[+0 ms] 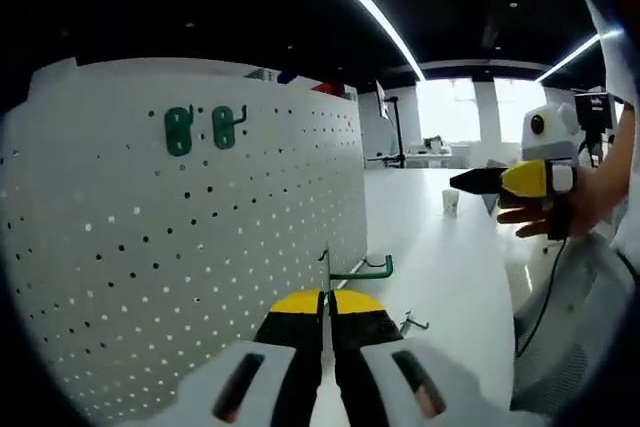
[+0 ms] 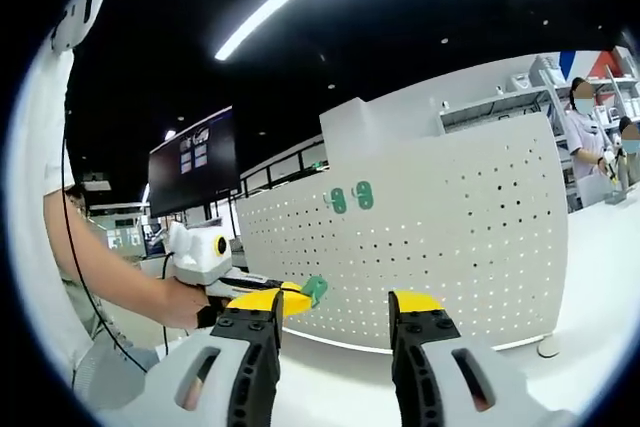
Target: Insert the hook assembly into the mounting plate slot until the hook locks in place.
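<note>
Green hook [image 1: 362, 272]: thin wire stem, long arm with upturned tip, clamped in the left gripper [image 1: 324, 305] just in front of the white pegboard [image 1: 200, 237]. Two green hooks [image 1: 200, 129] mounted high on the pegboard. Right gripper [image 2: 335, 322] spread, grasping nothing.

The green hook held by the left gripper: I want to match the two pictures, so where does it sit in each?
Left gripper view: green hook at lower centre, clamped in the left gripper.
Right gripper view: it pokes out at lower left.
Shared landmark: white pegboard with two green hooks mounted.
</note>
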{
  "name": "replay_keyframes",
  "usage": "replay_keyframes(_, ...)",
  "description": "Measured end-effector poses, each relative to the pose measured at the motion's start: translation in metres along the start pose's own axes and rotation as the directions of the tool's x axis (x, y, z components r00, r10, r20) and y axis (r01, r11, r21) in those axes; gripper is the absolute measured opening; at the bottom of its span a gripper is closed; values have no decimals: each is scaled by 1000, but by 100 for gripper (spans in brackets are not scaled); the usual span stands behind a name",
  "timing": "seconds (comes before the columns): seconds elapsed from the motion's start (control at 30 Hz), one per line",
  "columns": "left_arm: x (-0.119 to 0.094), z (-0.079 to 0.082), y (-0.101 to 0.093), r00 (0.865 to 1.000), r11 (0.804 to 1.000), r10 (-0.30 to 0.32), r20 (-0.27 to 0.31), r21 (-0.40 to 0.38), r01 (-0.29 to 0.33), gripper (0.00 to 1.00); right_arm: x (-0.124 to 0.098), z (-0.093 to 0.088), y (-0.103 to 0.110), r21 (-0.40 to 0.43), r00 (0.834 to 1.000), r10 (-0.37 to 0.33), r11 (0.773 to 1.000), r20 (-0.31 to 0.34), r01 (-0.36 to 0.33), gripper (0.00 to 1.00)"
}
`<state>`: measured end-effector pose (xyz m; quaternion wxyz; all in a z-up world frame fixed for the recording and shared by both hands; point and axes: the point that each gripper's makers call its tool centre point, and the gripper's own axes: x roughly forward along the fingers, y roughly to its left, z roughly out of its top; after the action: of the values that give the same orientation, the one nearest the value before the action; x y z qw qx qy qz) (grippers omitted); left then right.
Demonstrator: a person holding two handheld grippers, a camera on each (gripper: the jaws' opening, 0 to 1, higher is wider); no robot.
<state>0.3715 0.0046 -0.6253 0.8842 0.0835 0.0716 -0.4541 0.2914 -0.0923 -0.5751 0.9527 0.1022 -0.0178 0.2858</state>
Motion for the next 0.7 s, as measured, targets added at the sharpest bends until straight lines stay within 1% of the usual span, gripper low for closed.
replay_keyframes(0.2,-2,9,0,999,999,17,37,-28,-16,1,2,-1,1,26,1000,3,1000,1,-3,39)
replay_keyframes(0.4,-6,20,0,996,998,32,83,-65,-26,1,4,-1,4,77,1000,12,997,11,-13,36)
replay_keyframes(0.43,-7,23,0,994,996,37,98,-85,-29,1,5,0,5,90,1000,14,996,16,-16,36)
replay_keyframes(0.5,-9,24,-1,994,996,42,103,-83,-33,1,6,2,5,117,1000,16,993,24,-19,35)
replay_keyframes(0.7,-13,30,1,989,992,56,140,-121,-39,1,7,3,5,182,999,23,983,35,-29,30)
